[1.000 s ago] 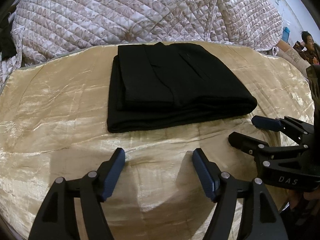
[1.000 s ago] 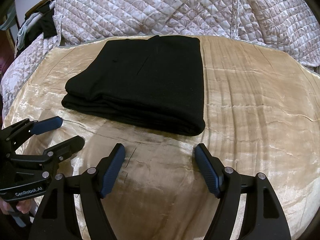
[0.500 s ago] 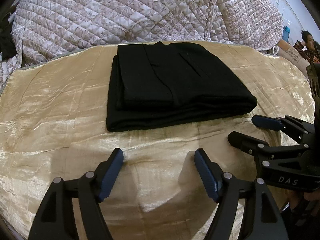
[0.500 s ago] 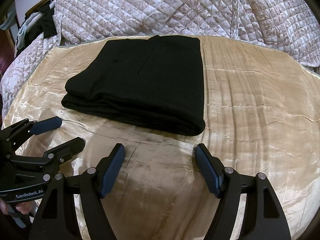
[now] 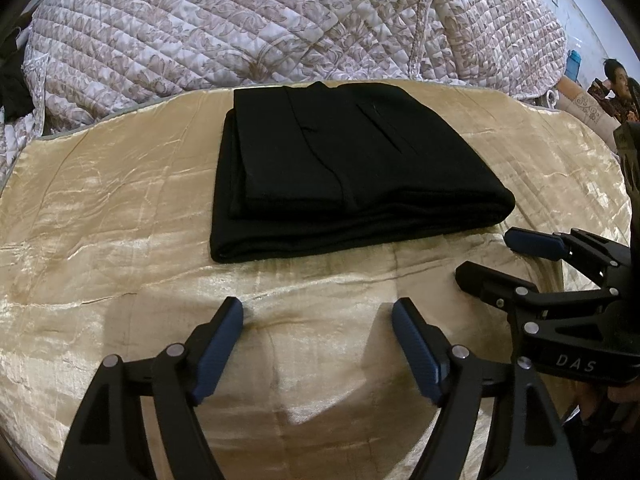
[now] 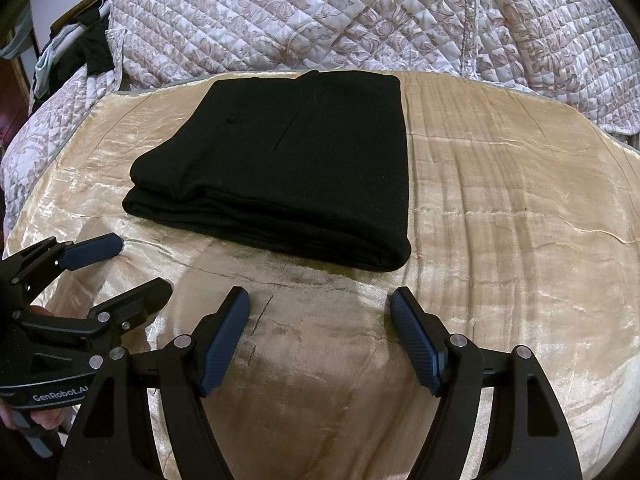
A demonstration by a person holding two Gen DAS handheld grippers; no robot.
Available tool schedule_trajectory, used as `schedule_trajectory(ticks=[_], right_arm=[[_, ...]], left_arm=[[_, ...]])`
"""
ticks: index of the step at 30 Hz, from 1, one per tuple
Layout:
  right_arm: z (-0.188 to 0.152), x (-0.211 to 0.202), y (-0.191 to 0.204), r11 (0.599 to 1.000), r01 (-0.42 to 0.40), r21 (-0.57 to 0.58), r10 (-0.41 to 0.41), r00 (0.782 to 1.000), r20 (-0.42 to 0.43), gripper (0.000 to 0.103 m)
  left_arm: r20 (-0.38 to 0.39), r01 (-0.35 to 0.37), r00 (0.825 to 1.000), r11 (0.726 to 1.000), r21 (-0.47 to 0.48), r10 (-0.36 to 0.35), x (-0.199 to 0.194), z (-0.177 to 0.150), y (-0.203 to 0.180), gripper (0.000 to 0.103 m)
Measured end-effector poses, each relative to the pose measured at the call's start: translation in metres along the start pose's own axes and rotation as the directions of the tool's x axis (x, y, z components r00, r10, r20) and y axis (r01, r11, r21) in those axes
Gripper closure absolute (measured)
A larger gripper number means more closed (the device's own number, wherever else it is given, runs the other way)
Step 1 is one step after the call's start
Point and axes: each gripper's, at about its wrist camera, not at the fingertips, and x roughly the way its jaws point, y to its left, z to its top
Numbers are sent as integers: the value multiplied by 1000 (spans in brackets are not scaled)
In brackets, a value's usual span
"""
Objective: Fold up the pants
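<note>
I have the pants lying folded into a thick black rectangle on the gold sheet that covers the bed, toward its far side and just short of the quilt heaped behind. In the left view their stepped layers show along the left edge, and the rounded fold faces near and right. In the right view the same stack sits left of centre, with bare sheet stretching off to its right.

My left gripper hovers over the sheet near me, jaws released and spread wide with nothing between them, well short of the near edge of the pants. My right gripper is the same: jaws released, nothing held, the blue pads clear of the cloth.

Each camera catches the other tool. The right gripper comes in from the right edge of the left view, its jaws parted, close beside the near right corner of the pants but apart from it. The left gripper shows at the left edge of the right view, also parted, over the sheet near the stack's near left corner.

A person sits far right in the left view.
</note>
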Motion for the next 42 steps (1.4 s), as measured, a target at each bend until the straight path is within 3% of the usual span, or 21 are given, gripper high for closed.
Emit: schedule_trajectory(ticks=[42], right_arm=[[1,1,1,1000,2,-1,-2,1000,1,28]], left_arm=[[0,-9,1000,1000,9,9,1,1,-2,21]])
